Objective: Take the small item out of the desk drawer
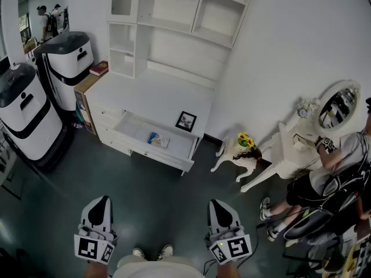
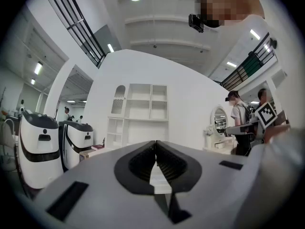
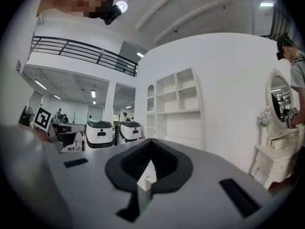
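Observation:
The white desk [image 1: 156, 94] stands a few steps ahead with its wide drawer [image 1: 164, 158] pulled out. A small blue and yellow item [image 1: 157, 139] lies flat inside the drawer. Both grippers are held low near the person's body, far from the desk. My left gripper [image 1: 103, 201] is shut and empty; in the left gripper view its jaws [image 2: 156, 144] meet along a closed seam. My right gripper [image 1: 216, 204] is shut too, its ribbed pads [image 3: 151, 142] touching with nothing held. Both point level toward the desk's shelf unit [image 2: 143, 113] [image 3: 178, 104].
A framed picture [image 1: 186, 121] stands on the desktop and a red book [image 1: 99, 68] lies on a side cabinet. Two white and black machines [image 1: 26, 117] [image 1: 69, 62] stand at left. At right are a flower stool [image 1: 243, 149], a vanity mirror [image 1: 339, 106] and a person [image 1: 342, 172].

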